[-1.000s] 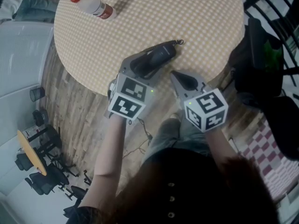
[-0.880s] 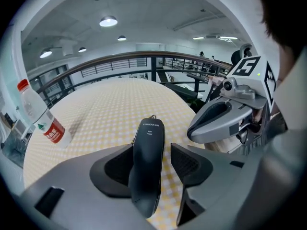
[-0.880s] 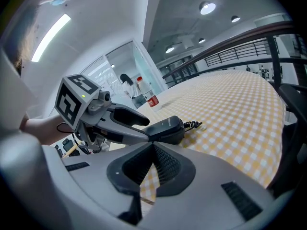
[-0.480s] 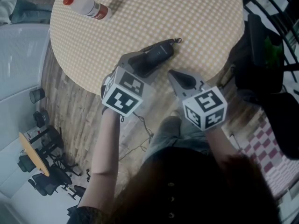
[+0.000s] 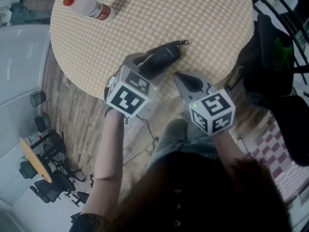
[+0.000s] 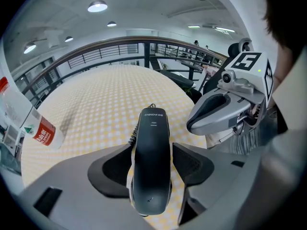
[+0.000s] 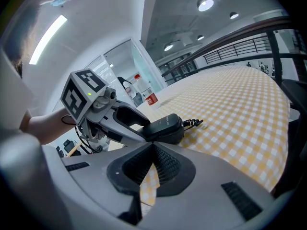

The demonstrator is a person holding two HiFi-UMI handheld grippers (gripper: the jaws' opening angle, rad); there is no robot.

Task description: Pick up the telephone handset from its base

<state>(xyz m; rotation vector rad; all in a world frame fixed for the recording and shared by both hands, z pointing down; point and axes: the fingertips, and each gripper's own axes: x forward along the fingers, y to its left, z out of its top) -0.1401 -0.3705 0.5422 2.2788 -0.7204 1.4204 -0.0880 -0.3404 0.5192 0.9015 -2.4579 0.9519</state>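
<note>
A black telephone handset (image 6: 152,162) lies lengthwise on the yellow-checked round table (image 5: 193,13) near its front edge; the base beneath it is mostly hidden. A coiled cord (image 7: 194,123) leaves the handset's far end. My left gripper (image 6: 153,166) points steeply down and straddles the handset (image 5: 161,58). Its jaws have just been opening, and a thin strip of cloth shows between the handset and the right pad (image 6: 192,164). My right gripper (image 5: 186,81) hovers just right of the phone with its tips together and nothing between them.
A clear plastic bottle (image 5: 89,7) with a red cap and red label lies on its side at the table's far left. Black railings and chairs (image 5: 275,47) stand to the right. The table's rim runs close under both grippers, with wooden floor below.
My left gripper has shifted slightly left and tilted over the handset. The right gripper, the handset and the bottle have stayed put.
</note>
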